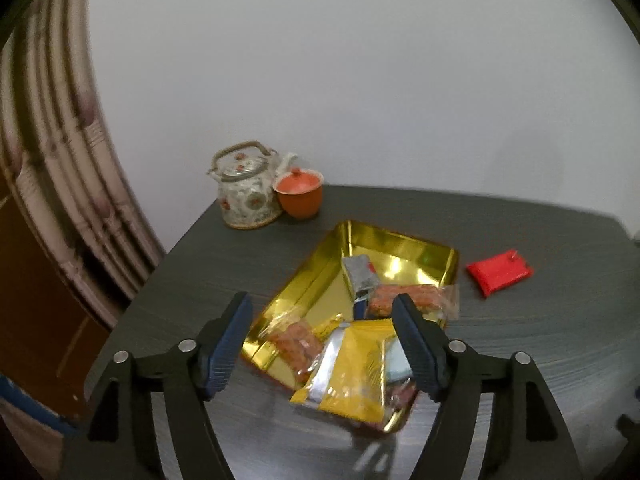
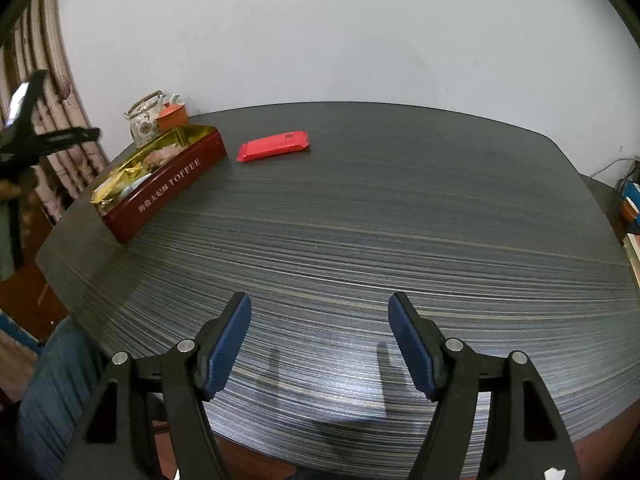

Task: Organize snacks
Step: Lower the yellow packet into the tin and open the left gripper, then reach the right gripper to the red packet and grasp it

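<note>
**A:** where's everything sitting rn?

**B:** red TOFFEE tin (image 2: 168, 188), gold inside, open, near the table's (image 2: 400, 220) left edge. Holds a yellow packet (image 1: 352, 372) at the near end, 2 clear orange-snack bags (image 1: 296, 344), and a silver wrapper (image 1: 360, 274) mid-tin. 1 red packet (image 2: 276, 146) lies flat just beside the tin's far end.

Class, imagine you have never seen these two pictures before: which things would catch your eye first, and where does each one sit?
First, the shiny gold-lined red toffee tin on the dark striped table, with a yellow foil snack packet lying in its near end. Next, the bright red flat packet lying alone on the table, just beside the tin. Behind the tin, a floral ceramic teapot stands touching an orange lidded cup.
</note>
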